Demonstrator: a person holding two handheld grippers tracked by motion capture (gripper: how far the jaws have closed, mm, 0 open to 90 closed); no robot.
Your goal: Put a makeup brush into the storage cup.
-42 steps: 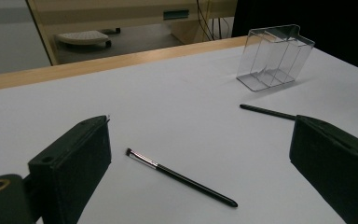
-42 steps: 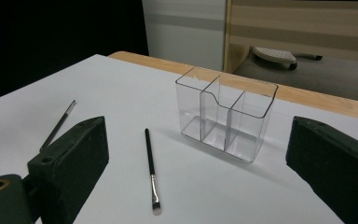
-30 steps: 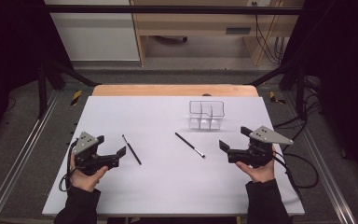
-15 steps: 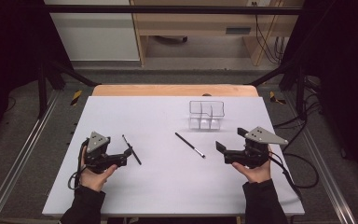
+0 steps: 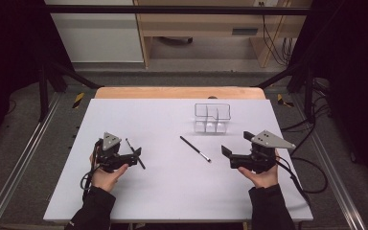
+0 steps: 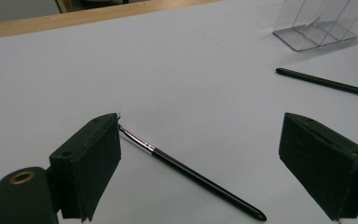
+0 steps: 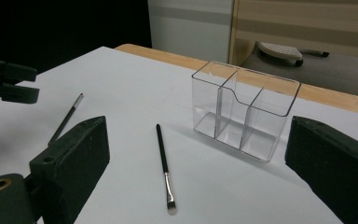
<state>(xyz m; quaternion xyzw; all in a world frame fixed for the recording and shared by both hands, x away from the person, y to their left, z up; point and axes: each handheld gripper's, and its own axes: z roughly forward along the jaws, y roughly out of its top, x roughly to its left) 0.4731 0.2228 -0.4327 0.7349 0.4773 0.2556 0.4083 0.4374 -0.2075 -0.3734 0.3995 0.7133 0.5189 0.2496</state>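
White tabletop with a wooden strip along its far edge, dark surroundings on both sides.

Items noted: a clear three-compartment organiser stands upright at the far right of centre and appears empty. Two slim black brushes lie flat on the surface, well apart. The left brush lies near the left side, with the left gripper over it. The right brush lies near the middle, nearer than the organiser and apart from it.

Left gripper: jaws stand wide and have just been closing a little. In the left gripper view the left brush lies between them, its bristle end passing just beside one pad; the other pad is well clear. Nothing is held.

Right gripper: jaws spread wide, holding nothing, hovering to the right of the right brush and pointed towards the organiser.

Assessment: the step in hand appears to be picking up the left brush. The handle runs diagonally across the gap, so the grip would be sounder if the hand turned to set the pads square across it, shifted towards the mid-handle rather than the ferrule, and lowered until the pads nearly meet the surface before closing. Risk: a thin round handle may roll or pivot out under an off-centre pinch.
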